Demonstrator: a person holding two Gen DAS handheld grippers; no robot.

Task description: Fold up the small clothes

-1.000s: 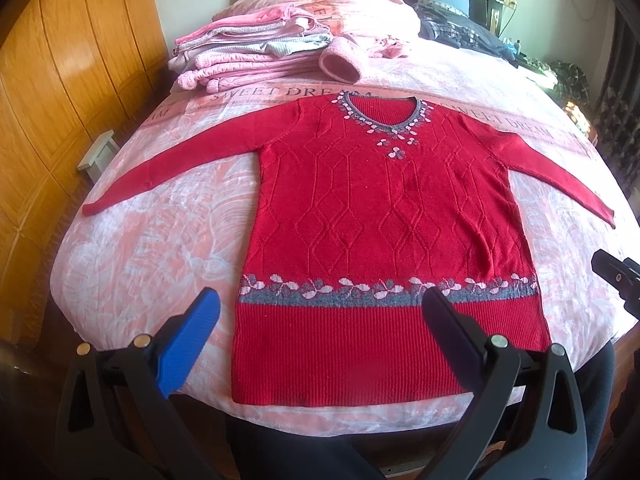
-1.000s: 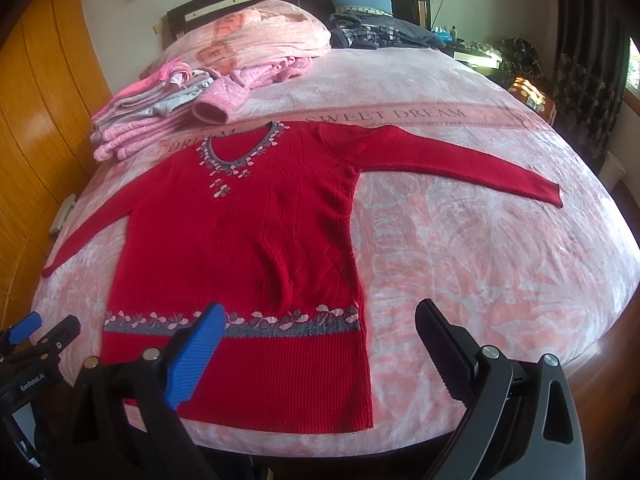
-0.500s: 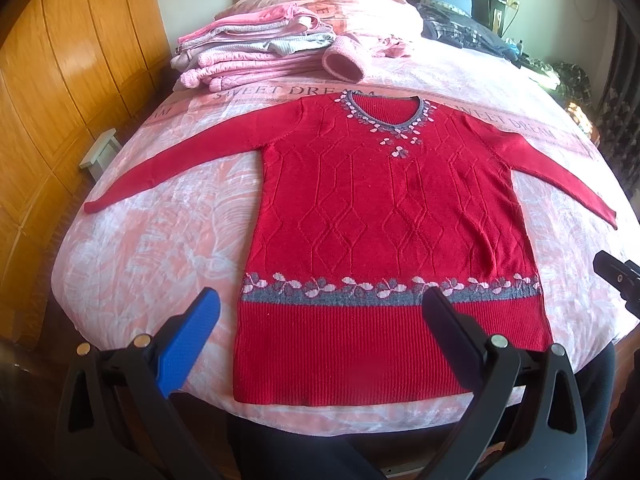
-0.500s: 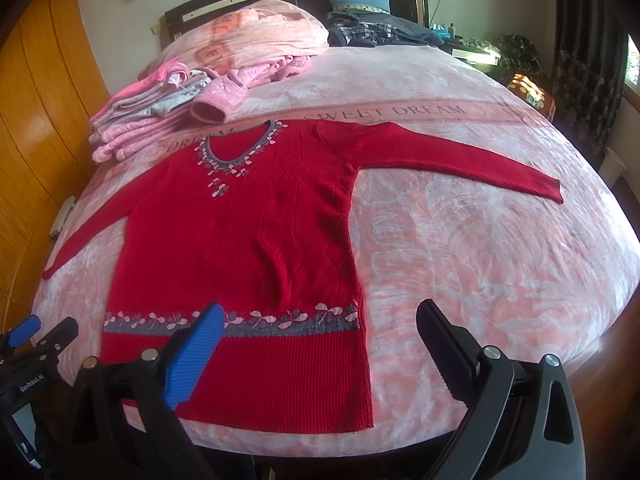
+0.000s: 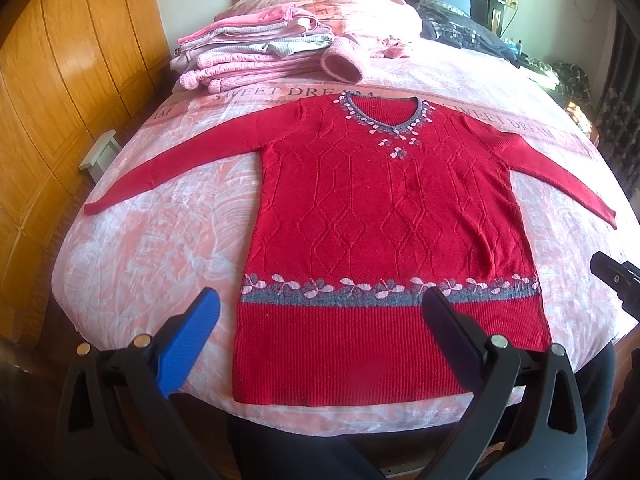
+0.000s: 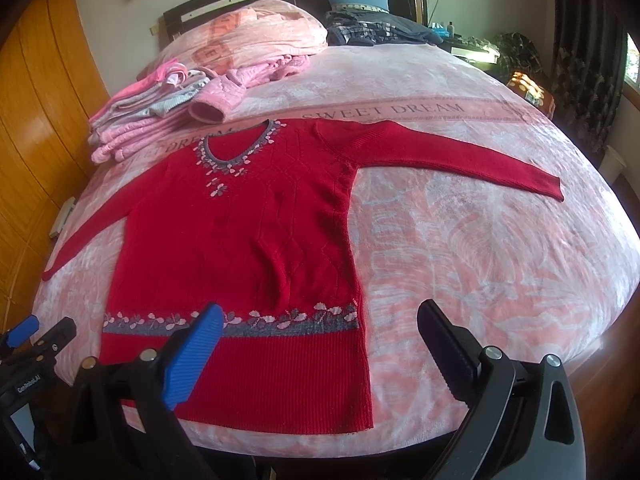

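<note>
**Sweater laid flat, first fold not yet started**

Both sets of jaws stand wide apart and hold nothing. The left gripper [image 5: 318, 322] hovers over the near edge of the bed, its fingers framing the ribbed hem of the red sweater [image 5: 384, 216] without touching it. The right gripper [image 6: 320, 336] hangs beside it, further to the right, one finger above the hem and the other above bare blanket [image 6: 480, 248].

Location of the workpiece: the sweater lies face up on the pink blanket, collar [image 5: 384, 114] toward the headboard, hem at the near edge. Both sleeves are spread outward, the left sleeve [image 5: 176, 164] and the right sleeve [image 6: 460, 156] resting flat on the blanket.

Task status:
- Done, as judged from the layout: the sweater is spread and smoothed. A stack of folded pink and grey garments [image 5: 248, 56] sits near the pillows, left of the collar, which suggests that other items are already finished.
- Remaining: every fold on this sweater. No sleeve is turned in and the body is not doubled.

A heap of dark clothing [image 6: 380, 28] lies by the headboard; whether it belongs to the task cannot be determined.
</note>
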